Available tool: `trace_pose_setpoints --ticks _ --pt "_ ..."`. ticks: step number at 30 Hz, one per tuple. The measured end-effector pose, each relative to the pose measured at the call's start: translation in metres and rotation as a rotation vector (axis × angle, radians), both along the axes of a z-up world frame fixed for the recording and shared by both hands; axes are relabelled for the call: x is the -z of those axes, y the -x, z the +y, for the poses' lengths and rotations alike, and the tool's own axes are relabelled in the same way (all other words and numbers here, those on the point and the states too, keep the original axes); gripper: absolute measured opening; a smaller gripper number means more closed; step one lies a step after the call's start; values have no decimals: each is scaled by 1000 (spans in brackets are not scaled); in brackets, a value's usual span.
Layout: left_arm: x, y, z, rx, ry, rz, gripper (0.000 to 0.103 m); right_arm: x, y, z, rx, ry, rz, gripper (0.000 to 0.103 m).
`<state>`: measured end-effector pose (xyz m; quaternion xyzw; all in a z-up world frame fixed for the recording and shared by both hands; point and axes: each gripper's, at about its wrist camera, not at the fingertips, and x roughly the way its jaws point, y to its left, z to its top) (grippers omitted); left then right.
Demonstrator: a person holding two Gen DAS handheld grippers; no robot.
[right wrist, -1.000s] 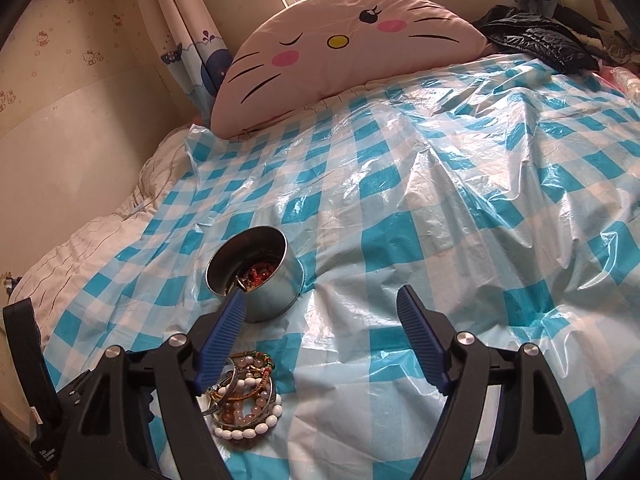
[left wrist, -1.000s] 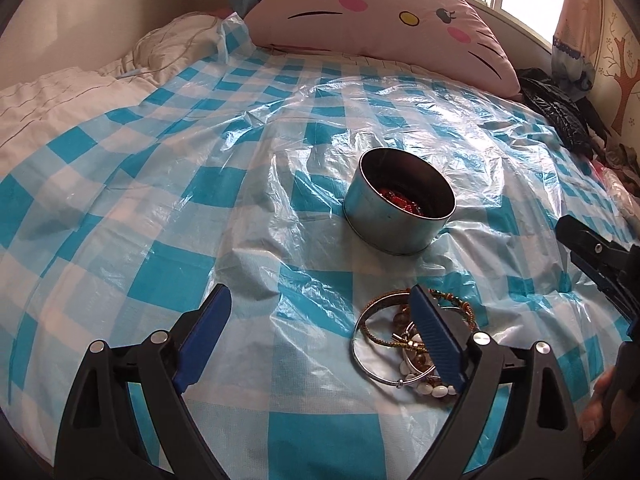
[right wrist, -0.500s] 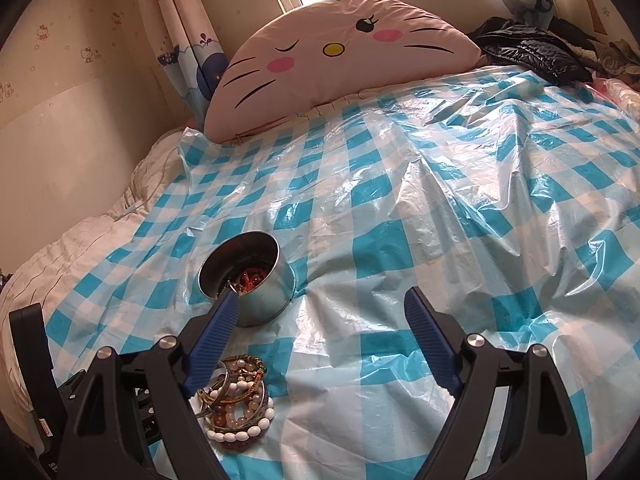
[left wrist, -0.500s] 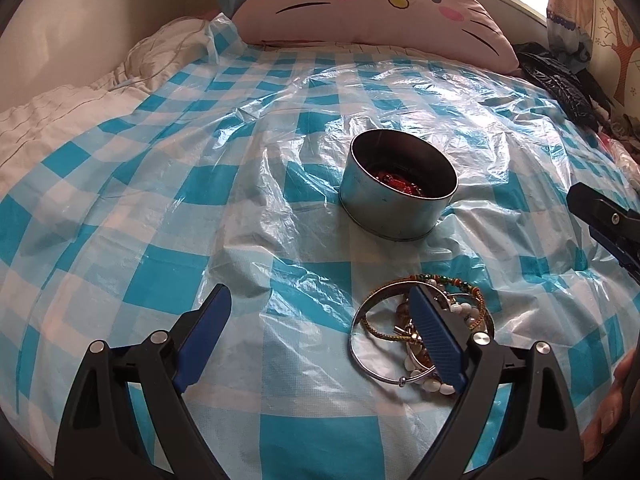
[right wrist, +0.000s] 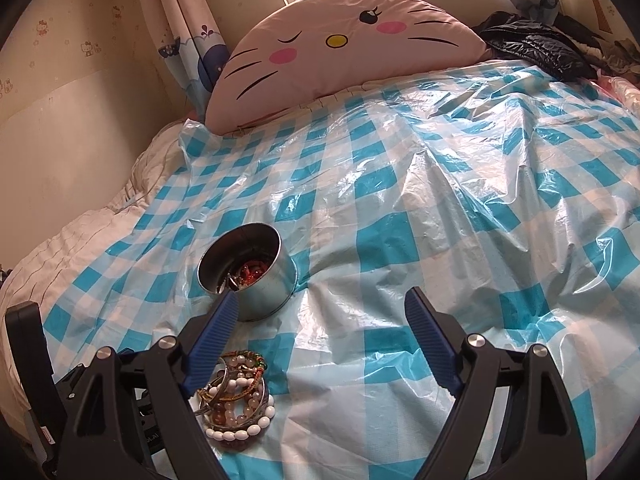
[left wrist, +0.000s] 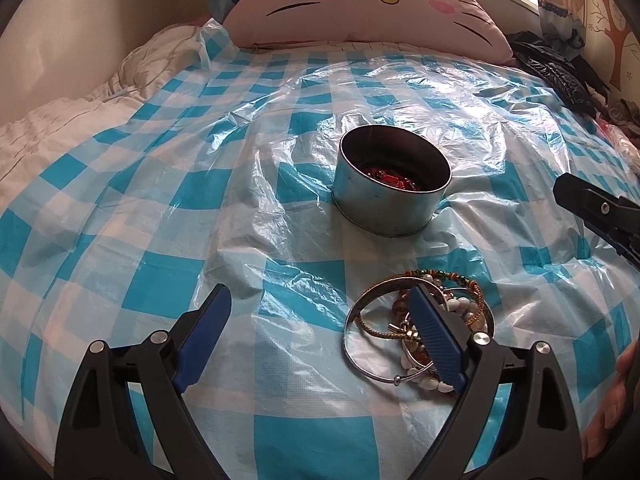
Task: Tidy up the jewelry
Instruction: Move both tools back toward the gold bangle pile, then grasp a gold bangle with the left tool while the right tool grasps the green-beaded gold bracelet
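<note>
A round metal tin (left wrist: 390, 192) with red beads inside stands on the blue-checked plastic sheet (left wrist: 160, 208); it also shows in the right wrist view (right wrist: 250, 270). A pile of bracelets and bangles (left wrist: 376, 332) lies on the sheet in front of the tin, and shows in the right wrist view (right wrist: 238, 396). My left gripper (left wrist: 320, 336) is open and empty, its right finger over the pile. My right gripper (right wrist: 322, 340) is open and empty, hovering right of the tin and pile; its tip (left wrist: 592, 208) shows at the left view's right edge.
A pink cat-face pillow (right wrist: 344, 52) lies at the head of the bed. A black jacket (right wrist: 536, 50) sits at the far right. White bedding (right wrist: 60, 248) and a wall (right wrist: 72, 120) bound the left side. The left gripper's body (right wrist: 32, 360) is at the lower left.
Both grippers have drawn back and lifted slightly, so the tin and pile sit a little further off. Both stay open. The jewellery has not moved.
</note>
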<state>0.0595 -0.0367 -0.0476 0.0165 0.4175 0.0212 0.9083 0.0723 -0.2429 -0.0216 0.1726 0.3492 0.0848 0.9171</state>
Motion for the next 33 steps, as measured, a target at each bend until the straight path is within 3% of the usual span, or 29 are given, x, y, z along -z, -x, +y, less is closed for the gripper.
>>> trace_pose_setpoints --ticks 6,9,14,21,26,33 --pt "0 1 0 28 22 2 85 0 -1 0 -5 -2 4 82" --pt "1 -3 0 84 70 25 72 3 -4 3 -36 18 14 82" --pt "9 -11 -1 156 136 80 49 21 -22 24 -172 120 110 82" --pt "16 -12 -20 219 87 107 28 39 -31 49 -306 229 160 82" --pt "16 -14 -17 211 82 106 6 48 -43 59 -308 308 208 82" --pt "10 -19 14 93 166 72 3 46 -41 45 -195 436 216 82"
